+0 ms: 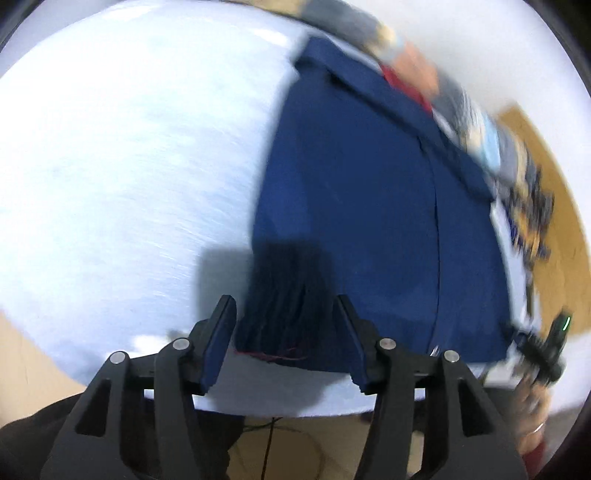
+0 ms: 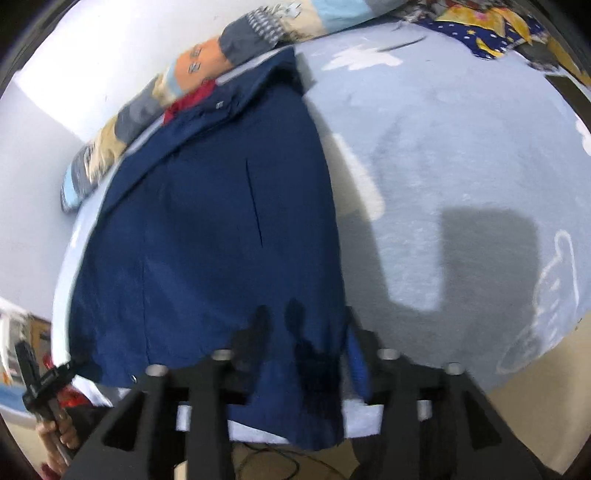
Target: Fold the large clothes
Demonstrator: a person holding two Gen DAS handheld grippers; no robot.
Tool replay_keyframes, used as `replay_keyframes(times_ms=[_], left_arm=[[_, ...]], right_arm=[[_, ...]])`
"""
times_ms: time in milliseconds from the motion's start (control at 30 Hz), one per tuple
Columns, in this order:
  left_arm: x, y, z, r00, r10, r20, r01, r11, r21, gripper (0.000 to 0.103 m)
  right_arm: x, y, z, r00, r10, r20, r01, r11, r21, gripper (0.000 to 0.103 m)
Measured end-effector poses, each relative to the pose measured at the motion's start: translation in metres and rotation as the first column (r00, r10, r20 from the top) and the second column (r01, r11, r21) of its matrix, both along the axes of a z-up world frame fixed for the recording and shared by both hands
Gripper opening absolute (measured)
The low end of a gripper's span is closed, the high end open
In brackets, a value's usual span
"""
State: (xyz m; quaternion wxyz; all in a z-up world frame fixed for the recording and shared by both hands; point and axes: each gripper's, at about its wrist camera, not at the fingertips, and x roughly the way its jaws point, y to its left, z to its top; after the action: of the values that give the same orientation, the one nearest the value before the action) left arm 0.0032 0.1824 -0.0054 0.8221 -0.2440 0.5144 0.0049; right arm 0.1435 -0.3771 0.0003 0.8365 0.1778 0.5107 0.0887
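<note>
A large navy blue garment [image 1: 354,206] lies flat on a pale blue bed sheet [image 1: 129,166], its collar end toward the wall. My left gripper [image 1: 283,301] is open just above the garment's near left hem, where a red thread shows; its pads do not touch the cloth. In the right wrist view the same garment [image 2: 207,229] reaches to the bed's front edge and its hem hangs over. My right gripper [image 2: 303,328] is open at that near right corner, with hanging cloth between its fingers but not pinched. Each view shows the other gripper held by a hand [image 1: 532,402].
A patchwork quilt [image 2: 207,62] runs along the white wall behind the collar. A yellow and navy patterned cloth [image 2: 480,26] lies at the far corner of the sheet [image 2: 461,147]. A cable lies on the tan floor [image 1: 269,443] below the bed edge.
</note>
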Motion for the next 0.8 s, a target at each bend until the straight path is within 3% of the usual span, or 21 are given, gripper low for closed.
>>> replay_keyframes(times_ms=[67, 167, 267, 400, 600, 700, 733, 800], left_arm=[[-0.007, 0.029, 0.017, 0.997, 0.064, 0.049, -0.062, 0.998, -0.031, 0.053], [-0.012, 0.065, 0.04, 0.986, 0.118, 0.117, -0.119, 0.993, 0.005, 0.053], [-0.013, 0.089, 0.049, 0.977, 0.152, 0.147, -0.154, 0.988, 0.004, 0.053], [-0.004, 0.1, 0.04, 0.978, 0.162, 0.134, -0.162, 0.987, -0.013, 0.053], [0.007, 0.037, 0.026, 0.996, -0.007, 0.088, 0.007, 1.0, 0.008, 0.053], [0.011, 0.014, 0.006, 0.999, -0.033, 0.01, 0.033, 0.999, 0.04, 0.053], [0.015, 0.005, -0.002, 0.998, -0.055, -0.035, 0.057, 0.996, 0.064, 0.053], [0.015, -0.01, -0.009, 0.991, -0.081, -0.104, 0.099, 0.978, 0.183, 0.053]], right_arm=[[-0.005, -0.011, 0.009, 0.997, -0.043, 0.058, 0.042, 0.999, 0.015, 0.044], [-0.011, -0.008, 0.026, 0.985, -0.048, 0.165, 0.044, 0.999, 0.032, 0.044], [-0.013, 0.017, 0.039, 0.971, 0.061, 0.232, -0.063, 0.998, 0.001, 0.044], [-0.007, 0.062, 0.034, 0.954, 0.217, 0.206, -0.208, 0.976, -0.068, 0.044], [-0.001, 0.089, 0.026, 0.945, 0.273, 0.18, -0.253, 0.959, -0.126, 0.044], [-0.007, 0.095, 0.024, 0.946, 0.273, 0.176, -0.256, 0.96, -0.113, 0.044], [-0.007, 0.098, 0.024, 0.946, 0.273, 0.175, -0.257, 0.96, -0.111, 0.044], [-0.005, 0.101, 0.023, 0.943, 0.285, 0.172, -0.269, 0.957, -0.108, 0.044]])
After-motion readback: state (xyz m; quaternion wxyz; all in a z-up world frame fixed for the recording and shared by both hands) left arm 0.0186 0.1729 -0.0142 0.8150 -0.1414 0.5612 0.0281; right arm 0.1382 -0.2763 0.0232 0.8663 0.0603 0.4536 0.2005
